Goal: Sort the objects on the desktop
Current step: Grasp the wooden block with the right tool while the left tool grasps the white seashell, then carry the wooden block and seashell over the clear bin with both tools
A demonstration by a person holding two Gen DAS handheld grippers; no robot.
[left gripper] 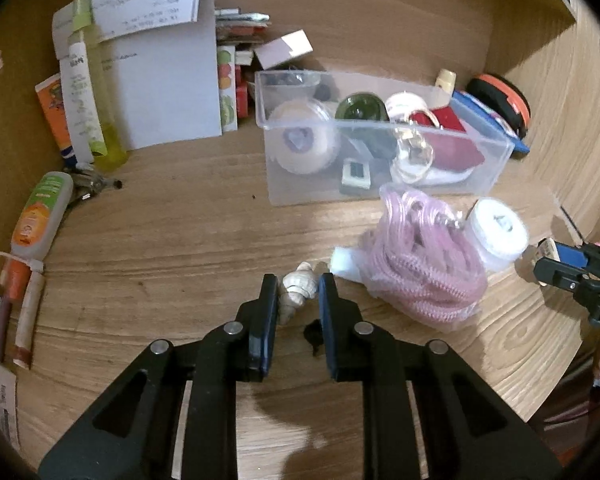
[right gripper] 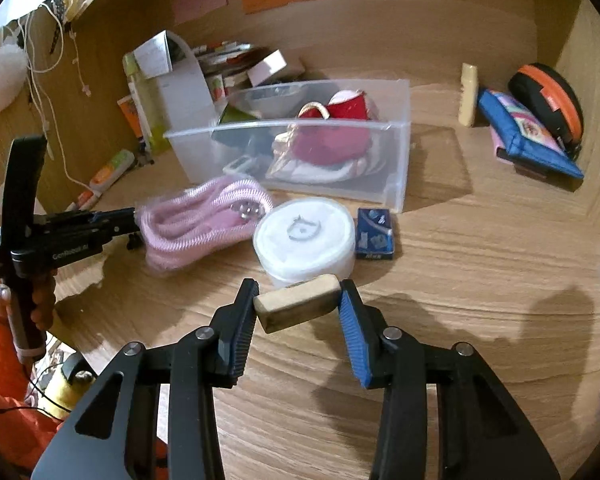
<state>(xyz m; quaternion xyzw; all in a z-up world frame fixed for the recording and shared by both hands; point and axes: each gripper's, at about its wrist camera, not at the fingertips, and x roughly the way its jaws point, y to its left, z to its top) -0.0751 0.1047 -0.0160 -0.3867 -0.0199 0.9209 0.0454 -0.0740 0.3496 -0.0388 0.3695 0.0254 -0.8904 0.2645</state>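
My left gripper (left gripper: 299,288) is shut on a pale spiral seashell (left gripper: 296,294), just above the wooden desk and left of a bagged pink coiled cord (left gripper: 416,260). My right gripper (right gripper: 298,294) is shut on a tan rectangular block (right gripper: 298,307), held in front of a round white lidded container (right gripper: 305,240). A clear plastic bin (left gripper: 380,148) holding several items stands behind; it also shows in the right wrist view (right gripper: 300,160). The left gripper shows in the right wrist view (right gripper: 130,216) against the pink cord (right gripper: 204,220).
A small blue box (right gripper: 374,234) lies beside the white container. A blue pouch (right gripper: 528,136), an orange-and-black case (right gripper: 548,100) and a cream bar (right gripper: 469,94) sit at the right. Papers (left gripper: 160,60), tubes and bottles (left gripper: 40,216) crowd the left.
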